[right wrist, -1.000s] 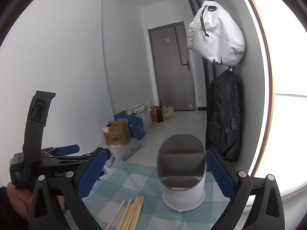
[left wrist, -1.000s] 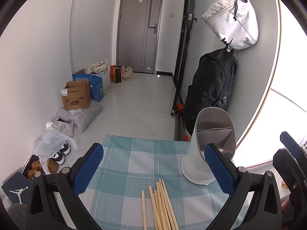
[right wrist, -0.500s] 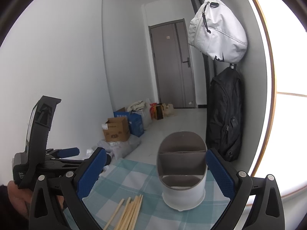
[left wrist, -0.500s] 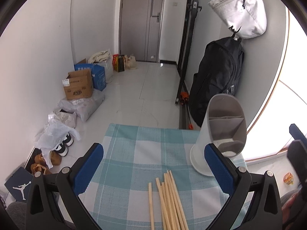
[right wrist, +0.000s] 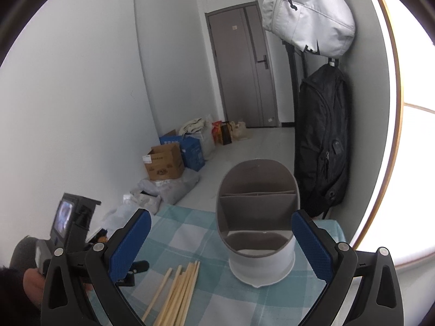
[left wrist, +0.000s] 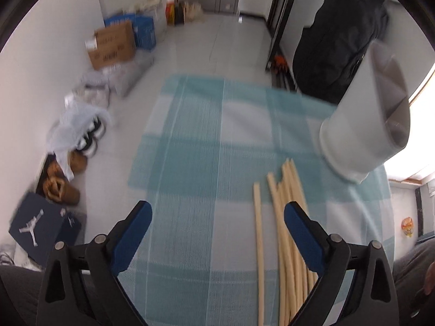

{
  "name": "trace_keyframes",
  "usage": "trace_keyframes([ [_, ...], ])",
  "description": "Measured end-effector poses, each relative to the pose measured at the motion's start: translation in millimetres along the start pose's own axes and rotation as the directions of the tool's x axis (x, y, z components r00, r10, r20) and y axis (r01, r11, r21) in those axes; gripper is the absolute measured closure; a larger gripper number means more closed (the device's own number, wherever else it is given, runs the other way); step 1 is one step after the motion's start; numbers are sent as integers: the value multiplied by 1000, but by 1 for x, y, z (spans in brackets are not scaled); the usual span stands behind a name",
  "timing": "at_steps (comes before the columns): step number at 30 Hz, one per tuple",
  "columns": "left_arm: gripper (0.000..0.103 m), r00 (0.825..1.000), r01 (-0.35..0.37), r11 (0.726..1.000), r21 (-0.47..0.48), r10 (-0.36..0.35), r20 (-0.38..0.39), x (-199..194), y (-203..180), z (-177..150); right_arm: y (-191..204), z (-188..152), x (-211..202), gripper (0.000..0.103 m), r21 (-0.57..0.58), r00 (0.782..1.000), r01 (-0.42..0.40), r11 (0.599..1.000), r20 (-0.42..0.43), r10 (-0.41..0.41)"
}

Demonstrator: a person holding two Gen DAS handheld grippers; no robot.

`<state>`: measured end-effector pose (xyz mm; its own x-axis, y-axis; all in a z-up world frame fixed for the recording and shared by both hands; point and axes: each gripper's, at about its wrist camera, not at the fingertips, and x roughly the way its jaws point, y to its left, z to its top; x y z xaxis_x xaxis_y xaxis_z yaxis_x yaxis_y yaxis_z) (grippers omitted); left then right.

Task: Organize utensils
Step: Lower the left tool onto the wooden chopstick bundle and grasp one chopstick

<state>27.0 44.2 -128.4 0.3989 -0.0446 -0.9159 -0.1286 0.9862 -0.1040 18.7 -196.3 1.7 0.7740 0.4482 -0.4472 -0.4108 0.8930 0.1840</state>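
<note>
1 surface (left wrist: 190, 190) w/ teal-and-white check cloth. On it: 1 bundle of pale wooden chopsticks (left wrist: 288, 231), lying flat, roughly parallel; approx 7–8 sticks, exact count unclear where they overlap. 1 stick lies slightly apart on the left of the bundle in left wrist view. 1 white utensil holder (right wrist: 261, 233) stands upright just beyond the chopsticks' far tips, to their right; grey inside, 3 compartments, all look bare as far as visible.

2 tools. Left tool (left wrist: 217, 231): angled down over the cloth, jaws wide but have just been closing a little; nothing pressed between the blue pads, right finger (left wrist: 301, 233) sits over the chopstick bundle, contact can't be told. Right tool (right wrist: 221, 241): released, jaws spread wide, the holder seen between them but pads apart from it.

Floor bkgd: 1 brown cardboard box (right wrist: 163, 163), 1 blue box (right wrist: 190, 149), 1 black backpack (right wrist: 323, 135) + 1 white bag (right wrist: 307, 13) hung on wall, 1 grey door (right wrist: 242, 68).
</note>
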Motion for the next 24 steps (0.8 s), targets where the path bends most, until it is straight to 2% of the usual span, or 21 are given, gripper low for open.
trace_keyframes([
  [3, 23, 998, 8, 1000, 8, -8, -55, 8, -2, -2, 1, -1, 7, 0, 1, 999, -8, 1000, -32, 8],
  [11, 24, 994, -12, 995, 96, 22, -104, 17, -30, 0, -13, -3, 16, 0, 63, 996, -16, 998, -86, 21],
  [12, 30, 992, -41, 993, 109, 54, -115, 20, -33, 0, -14, -2, 16, 0, 69, 996, -14, 998, -88, 20],
  [13, 41, 991, -45, 993, 109, 58, -124, 23, -32, 0, -16, -2, 15, 0, 77, 996, -15, 997, -89, 22],
  [20, 52, 991, -63, 989, 134, 77, -106, 29, -36, 8, -22, 0, 8, 0, 100, 996, -27, 995, -84, 36],
  [22, 63, 992, -57, 988, 142, 72, -100, 30, -39, 11, -22, 1, 7, 0, 99, 996, -33, 995, -80, 41],
  [24, 69, 994, -57, 987, 148, 70, -88, 33, -41, 14, -23, 2, 6, 0, 99, 996, -37, 994, -75, 45],
])
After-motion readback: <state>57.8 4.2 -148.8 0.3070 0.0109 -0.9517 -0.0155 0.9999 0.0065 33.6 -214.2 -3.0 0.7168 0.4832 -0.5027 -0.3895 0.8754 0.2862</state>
